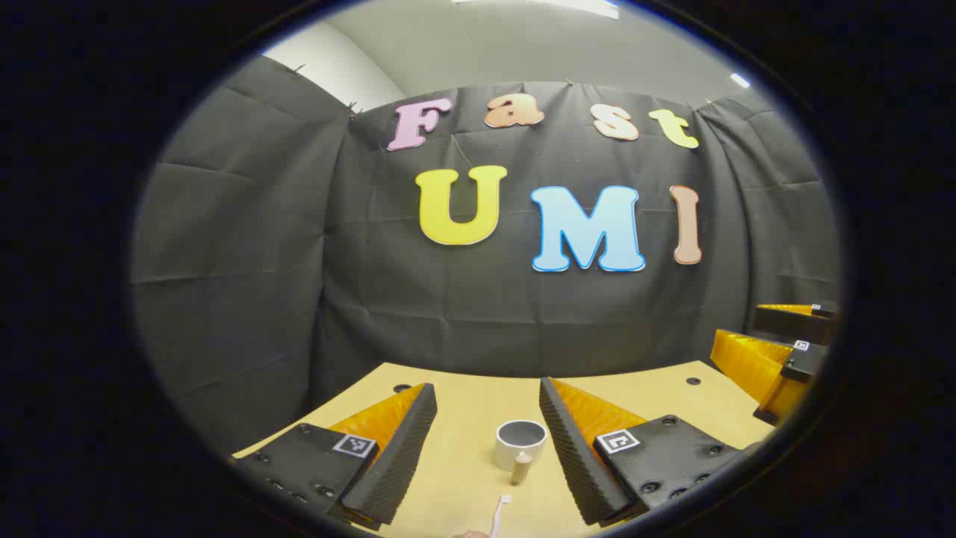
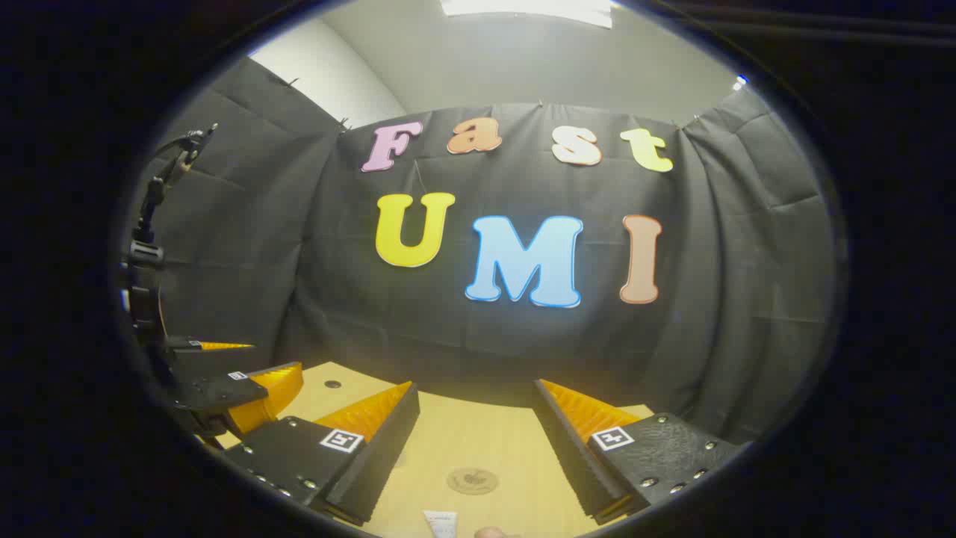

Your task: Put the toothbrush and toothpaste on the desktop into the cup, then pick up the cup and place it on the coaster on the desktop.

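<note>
In the left gripper view a grey and white cup (image 1: 520,442) stands upright on the wooden desktop (image 1: 463,418), between and beyond my left gripper's (image 1: 489,403) open fingers. A small tan object (image 1: 521,468) stands just in front of the cup. A white toothbrush (image 1: 498,514) lies nearer the bottom edge. In the right gripper view a round brown coaster (image 2: 472,480) lies flat on the desktop ahead of my open right gripper (image 2: 474,400). The white end of the toothpaste tube (image 2: 441,523) pokes in at the bottom edge. Both grippers hang above the desk and hold nothing.
The right gripper (image 1: 777,351) appears at the right edge of the left gripper view. The left gripper (image 2: 231,385) and a cabled stand (image 2: 146,246) appear at the left of the right gripper view. Black cloth walls close off the desk's back and sides.
</note>
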Demonstrator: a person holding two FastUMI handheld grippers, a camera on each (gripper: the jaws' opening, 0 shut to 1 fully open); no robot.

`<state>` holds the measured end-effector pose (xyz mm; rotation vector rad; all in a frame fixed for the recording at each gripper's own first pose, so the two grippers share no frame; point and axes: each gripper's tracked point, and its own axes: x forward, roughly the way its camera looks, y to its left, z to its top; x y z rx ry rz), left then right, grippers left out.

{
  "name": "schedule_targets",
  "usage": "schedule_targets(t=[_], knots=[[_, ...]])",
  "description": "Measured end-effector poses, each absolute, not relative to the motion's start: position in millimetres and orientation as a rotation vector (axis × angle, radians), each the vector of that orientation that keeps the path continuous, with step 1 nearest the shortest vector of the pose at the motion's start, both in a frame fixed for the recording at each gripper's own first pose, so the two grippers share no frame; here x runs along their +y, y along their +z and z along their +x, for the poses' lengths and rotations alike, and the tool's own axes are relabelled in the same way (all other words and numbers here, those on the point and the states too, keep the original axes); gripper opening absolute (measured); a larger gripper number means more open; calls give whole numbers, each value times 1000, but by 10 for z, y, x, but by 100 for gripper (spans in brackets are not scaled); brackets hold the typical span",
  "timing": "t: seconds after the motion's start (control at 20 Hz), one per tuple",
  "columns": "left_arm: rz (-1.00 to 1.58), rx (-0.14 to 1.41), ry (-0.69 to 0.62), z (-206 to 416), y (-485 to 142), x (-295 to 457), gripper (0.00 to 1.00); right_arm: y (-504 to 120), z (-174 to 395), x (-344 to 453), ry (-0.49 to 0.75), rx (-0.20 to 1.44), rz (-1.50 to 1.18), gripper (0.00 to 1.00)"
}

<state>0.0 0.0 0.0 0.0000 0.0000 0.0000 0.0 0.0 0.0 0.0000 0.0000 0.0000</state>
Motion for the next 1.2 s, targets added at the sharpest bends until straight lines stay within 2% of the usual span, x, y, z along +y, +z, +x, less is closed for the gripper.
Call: schedule_targets(t=[0.25, 0.65, 1.2], knots=[[14, 47, -40, 68, -85, -76, 92, -267, -14, -33, -2, 108, 24, 95], [34, 216, -100, 226, -556, -211, 92, -888, -16, 48, 43, 344, 20, 96], [5, 558, -143, 391, -1447, -299, 92, -1634, -21, 89, 80, 654, -7, 95]])
